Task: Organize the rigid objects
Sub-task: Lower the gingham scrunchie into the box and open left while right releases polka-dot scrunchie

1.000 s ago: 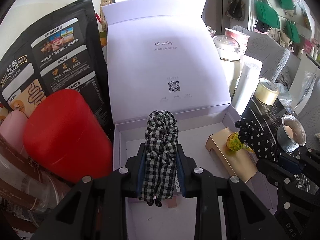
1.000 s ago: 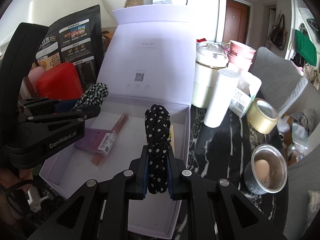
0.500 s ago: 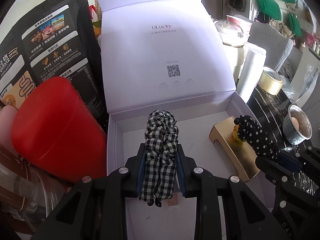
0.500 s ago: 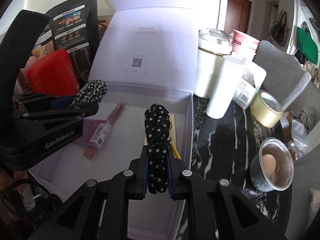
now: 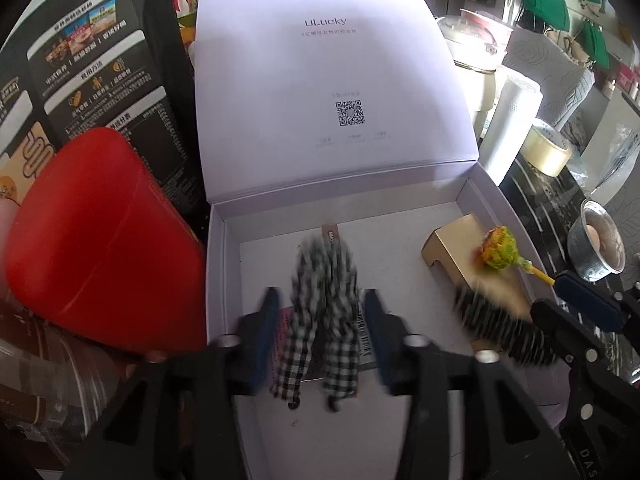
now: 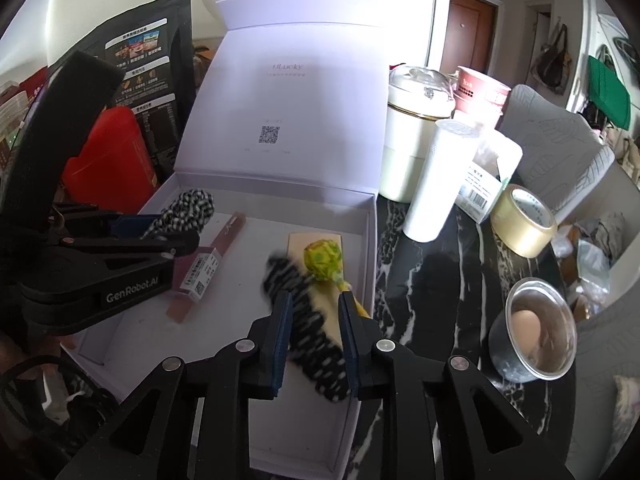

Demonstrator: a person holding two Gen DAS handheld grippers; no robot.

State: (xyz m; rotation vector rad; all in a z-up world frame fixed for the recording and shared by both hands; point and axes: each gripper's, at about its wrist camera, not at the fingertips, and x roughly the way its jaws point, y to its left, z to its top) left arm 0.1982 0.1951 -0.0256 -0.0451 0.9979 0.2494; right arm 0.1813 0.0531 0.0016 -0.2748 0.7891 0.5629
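Note:
A white open box (image 5: 486,196) (image 6: 370,240) lies in front of both grippers. My left gripper (image 5: 322,312) is open over its left part; a black-and-white checked scrunchie (image 5: 324,308) hangs blurred between the parted fingers, falling free. It also shows in the right wrist view (image 6: 184,212). My right gripper (image 6: 314,312) is open over the box's right part; a black polka-dot scrunchie (image 6: 308,320) (image 5: 500,328) drops blurred between its fingers onto a gold box (image 5: 460,248) (image 6: 316,240). A yellow-green lollipop (image 5: 500,254) (image 6: 322,262) lies on the gold box. A pink slim package (image 6: 208,268) lies in the box.
A red canister (image 5: 104,240) and a black food bag (image 5: 92,80) stand left of the box. To the right on the dark marble top stand a white tumbler (image 6: 440,184), a cream pot (image 6: 416,136), a tape roll (image 6: 524,220) and a metal cup holding an egg (image 6: 536,332).
Both grippers have opened and let go of their scrunchies, which are dropping into the box. Both grippers moved lower and closer over the box.

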